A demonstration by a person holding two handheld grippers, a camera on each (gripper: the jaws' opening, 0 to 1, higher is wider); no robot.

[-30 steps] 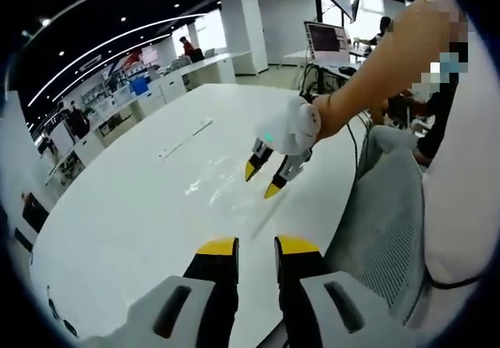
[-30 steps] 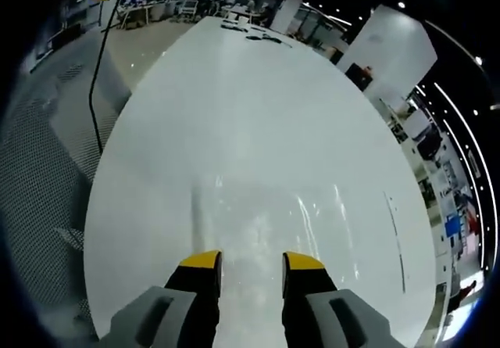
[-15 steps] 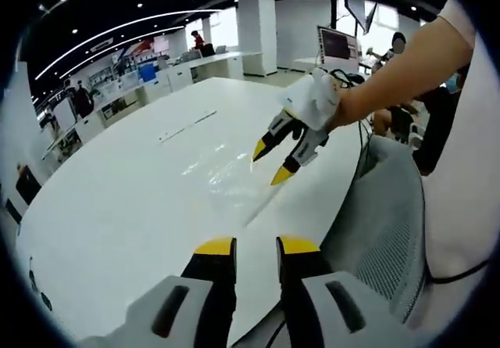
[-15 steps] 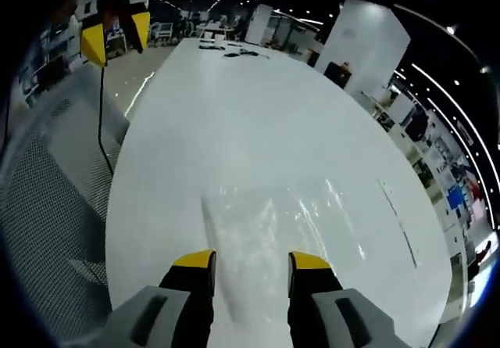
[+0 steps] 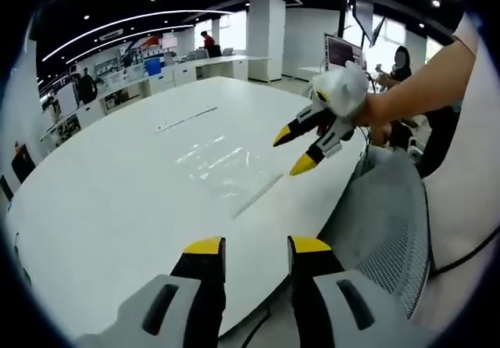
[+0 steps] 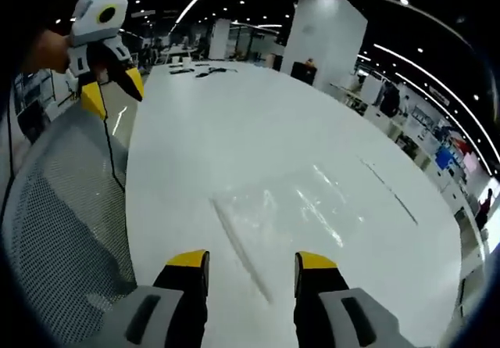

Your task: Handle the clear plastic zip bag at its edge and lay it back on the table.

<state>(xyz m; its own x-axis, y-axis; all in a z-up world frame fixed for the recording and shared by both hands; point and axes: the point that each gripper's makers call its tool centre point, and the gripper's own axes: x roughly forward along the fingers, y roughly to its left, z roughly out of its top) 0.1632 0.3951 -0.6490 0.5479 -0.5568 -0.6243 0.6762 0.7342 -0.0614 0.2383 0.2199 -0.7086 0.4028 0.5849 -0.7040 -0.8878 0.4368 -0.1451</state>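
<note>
The clear plastic zip bag (image 5: 223, 165) lies flat on the white table (image 5: 101, 199), its zip edge toward the table's near rim; in the right gripper view the bag (image 6: 297, 215) spreads ahead of the jaws. My left gripper (image 5: 251, 246) is open and holds nothing, back from the table edge. My right gripper (image 6: 251, 259) is open and holds nothing, raised above the bag's near edge. In the left gripper view the right gripper (image 5: 298, 148) hangs in the air, off the bag. The left gripper (image 6: 111, 90) appears at upper left in the right gripper view.
A grey mesh chair (image 5: 391, 231) stands against the table's edge, also seen as the chair (image 6: 62, 207) in the right gripper view. A dark cable (image 6: 109, 148) runs over it. A thin strip (image 5: 186, 119) lies farther on the table. Desks, monitors and people fill the background.
Both grippers have pulled up and back from the table. The right gripper has lifted away from the bag, which stays flat on the table.
</note>
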